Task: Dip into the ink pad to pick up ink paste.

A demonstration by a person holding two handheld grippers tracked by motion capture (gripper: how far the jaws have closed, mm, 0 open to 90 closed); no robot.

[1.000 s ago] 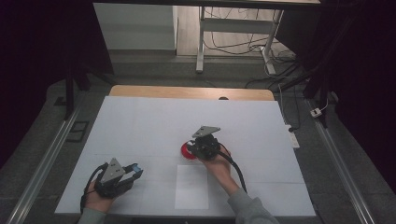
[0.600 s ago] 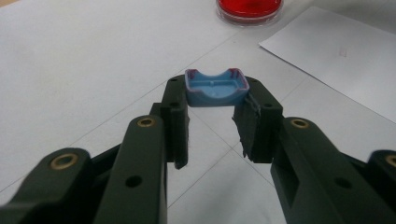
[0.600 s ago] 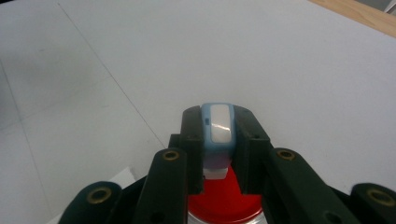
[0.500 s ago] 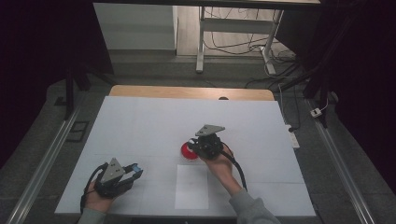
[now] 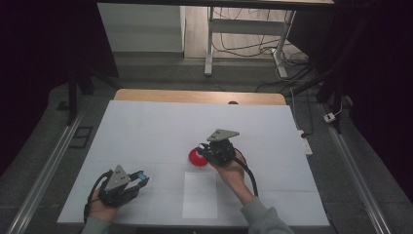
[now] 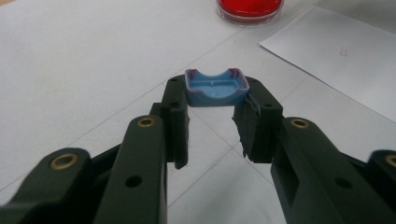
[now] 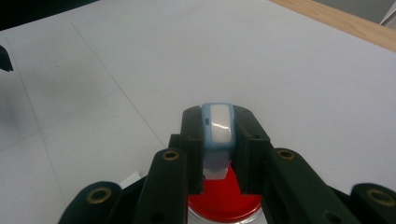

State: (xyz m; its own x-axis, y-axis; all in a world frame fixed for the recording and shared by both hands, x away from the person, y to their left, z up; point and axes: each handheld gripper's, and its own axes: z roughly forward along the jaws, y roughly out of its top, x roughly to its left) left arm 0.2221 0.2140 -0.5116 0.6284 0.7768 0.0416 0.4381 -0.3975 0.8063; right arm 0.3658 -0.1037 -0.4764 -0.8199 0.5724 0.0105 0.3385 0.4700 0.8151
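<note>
I hold two tongs over the white bench (image 5: 146, 126).

My left tongs (image 6: 215, 100) are near the front left of the bench. They are partly open, and their tips pinch a small blue cap (image 6: 216, 87) by its two sides. The cap is shaped like a little tray, with its hollow side facing up. From the high view I see the left tongs (image 5: 139, 180) in my left hand (image 5: 104, 207), with the blue bit at the tip.

My right tongs (image 7: 217, 135) are closed tight on a pale blue and white piece (image 7: 218, 130). It stands on its edge between the jaws. Right under it sits a round red dish (image 7: 224, 198) with a clear rim. I cannot tell if the piece touches the dish.

From above, the red dish (image 5: 196, 157) is near the middle of the bench, and my right tongs (image 5: 207, 150) are at its right edge. A white sheet of paper (image 5: 200, 195) lies flat just in front of the dish.
</note>
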